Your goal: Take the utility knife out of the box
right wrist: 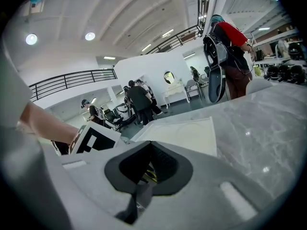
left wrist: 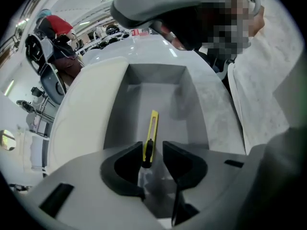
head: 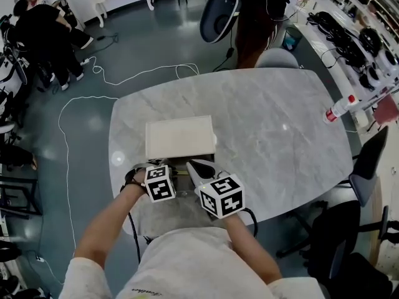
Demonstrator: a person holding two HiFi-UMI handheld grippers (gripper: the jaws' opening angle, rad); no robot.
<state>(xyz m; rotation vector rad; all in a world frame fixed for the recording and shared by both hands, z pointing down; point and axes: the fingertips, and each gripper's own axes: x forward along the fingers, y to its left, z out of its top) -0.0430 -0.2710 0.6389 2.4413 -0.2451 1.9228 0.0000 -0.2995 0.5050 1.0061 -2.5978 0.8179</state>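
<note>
A yellow utility knife (left wrist: pixel 152 128) with a black end lies on the grey floor of the open box (left wrist: pixel 158 75). My left gripper (left wrist: pixel 154 150) is open, and its jaws stand on either side of the knife's black near end. In the head view both grippers are over the box at the near table edge, the left gripper (head: pixel 174 174) beside the right gripper (head: pixel 192 166). My right gripper (right wrist: pixel 152 153) looks shut, with a yellow bit showing below its pads. Its grey body (left wrist: pixel 158 4) hangs over the box's far end.
The box's white lid (head: pixel 179 136) lies flat just beyond the box on the marble table (head: pixel 268 117). A bottle with a red cap (head: pixel 340 109) lies at the table's right edge. Office chairs (head: pixel 368 161) stand round it, and people stand far left.
</note>
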